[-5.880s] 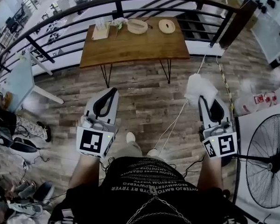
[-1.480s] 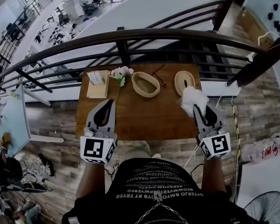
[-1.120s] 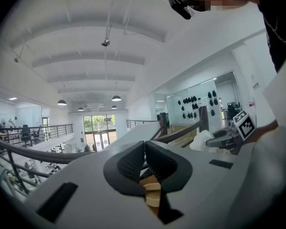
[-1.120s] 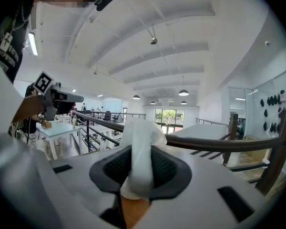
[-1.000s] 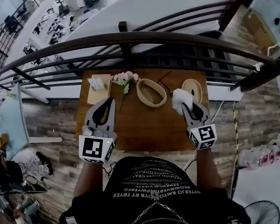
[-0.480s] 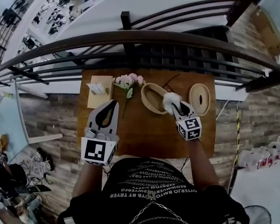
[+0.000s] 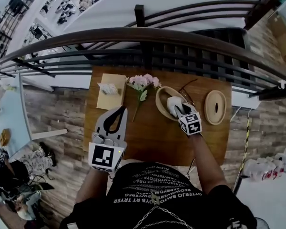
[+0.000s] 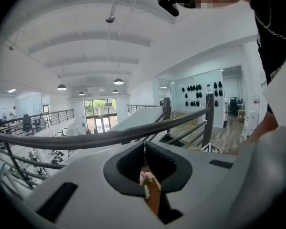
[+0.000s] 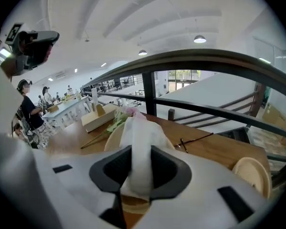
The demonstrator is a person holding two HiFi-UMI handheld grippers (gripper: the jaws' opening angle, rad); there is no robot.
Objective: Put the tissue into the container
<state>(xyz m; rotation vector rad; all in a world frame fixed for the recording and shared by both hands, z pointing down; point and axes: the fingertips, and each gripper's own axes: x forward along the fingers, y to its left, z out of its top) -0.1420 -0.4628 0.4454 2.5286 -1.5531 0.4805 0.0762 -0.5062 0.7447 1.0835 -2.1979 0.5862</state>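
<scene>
white crumpled paper tissue (image 9: 141, 132) is clamped between the two jaws of the right gripper (image 9: 142, 163). the pads press on both its sides, and its loose top stands up above them. seen from above, the right gripper points down and forward over the beige oval container with a thick rim (image 7: 161, 95). the tissue sits over the container's opening, toward its near right rim. whether the tissue touches the inside of the container cannot be told. the container stands on the brown wooden table (image 7: 148, 137), toward the far edge.

the left gripper (image 7: 119, 111) is held over the near left part of the table, apart from everything on it. its jaws are pressed together at the tips with nothing between them. only the table and flowers show through the opening behind the tips.

other items on the table:
- a bunch of pink flowers with a green stem (image 7: 143, 82), just left of the container.
- a tan flat box with white paper standing out of it (image 7: 108, 90), at the far left.
- a pair of thin dark-framed glasses (image 7: 187, 87), at the container's far right side.
- a beige oval lid with a slot (image 7: 215, 107), to the right and apart from the container.

a dark curved metal railing (image 7: 148, 34) runs beyond the table's far edge.
</scene>
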